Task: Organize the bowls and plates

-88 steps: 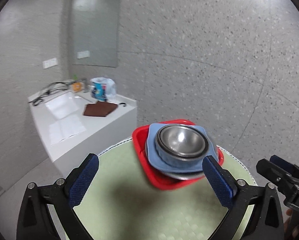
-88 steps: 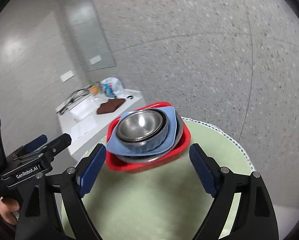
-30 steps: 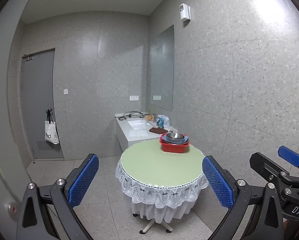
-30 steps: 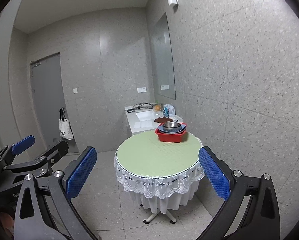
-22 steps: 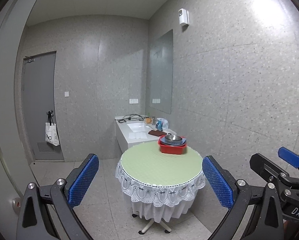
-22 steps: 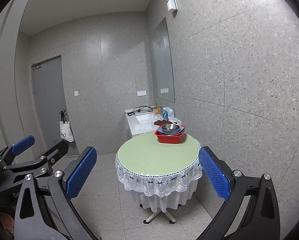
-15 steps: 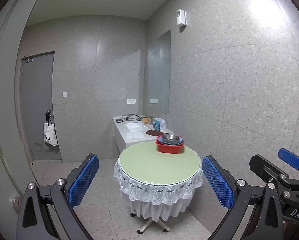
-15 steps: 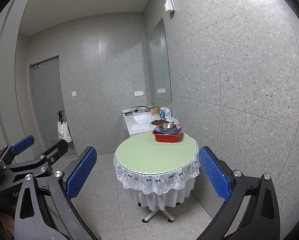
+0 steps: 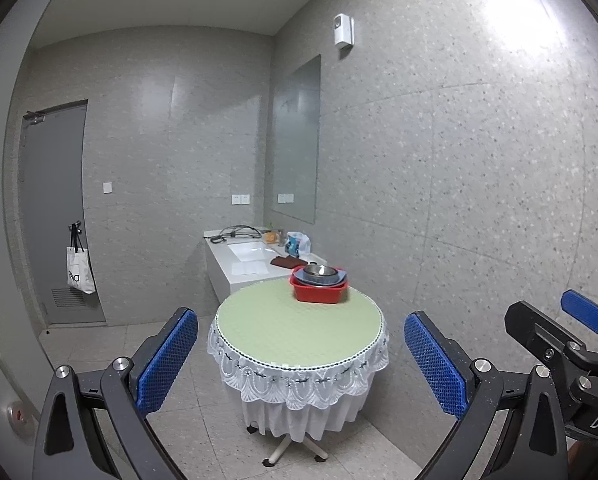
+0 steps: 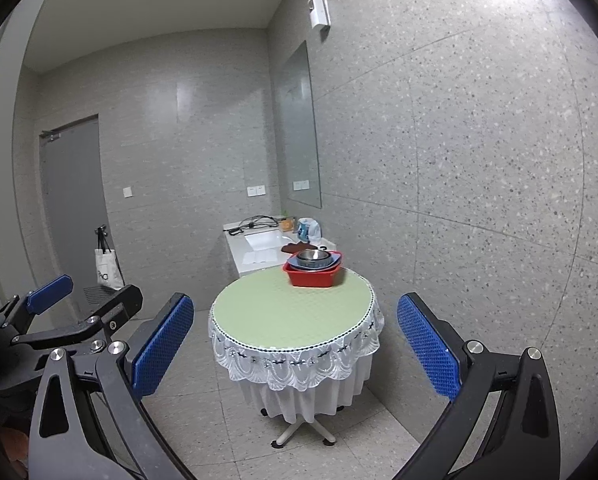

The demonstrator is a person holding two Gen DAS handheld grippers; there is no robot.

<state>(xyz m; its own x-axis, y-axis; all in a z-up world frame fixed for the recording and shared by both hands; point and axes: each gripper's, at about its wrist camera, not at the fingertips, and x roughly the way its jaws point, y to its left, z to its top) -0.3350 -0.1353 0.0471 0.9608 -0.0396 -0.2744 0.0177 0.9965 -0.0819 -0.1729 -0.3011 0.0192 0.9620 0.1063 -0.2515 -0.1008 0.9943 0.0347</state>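
a basin [image 9: 319, 294] is sitting at the far edge of the round table [image 9: 283, 326], a bowl [image 9: 319, 270] is nesting atop the plates in it, and a counter [image 9: 247, 260] is standing behind the table.

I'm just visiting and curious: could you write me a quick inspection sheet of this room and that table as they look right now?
Surface: round table with pale green top and white lace skirt.
Job's things: red plastic basin at its far edge, holding blue square plate and steel bowl.
Clutter: nothing seen on table.
Grippers: left gripper and right gripper open, empty, far from table.
Cables: black cord on white sink counter.
Surroundings: grey door, hanging white tote bag, wall mirror.
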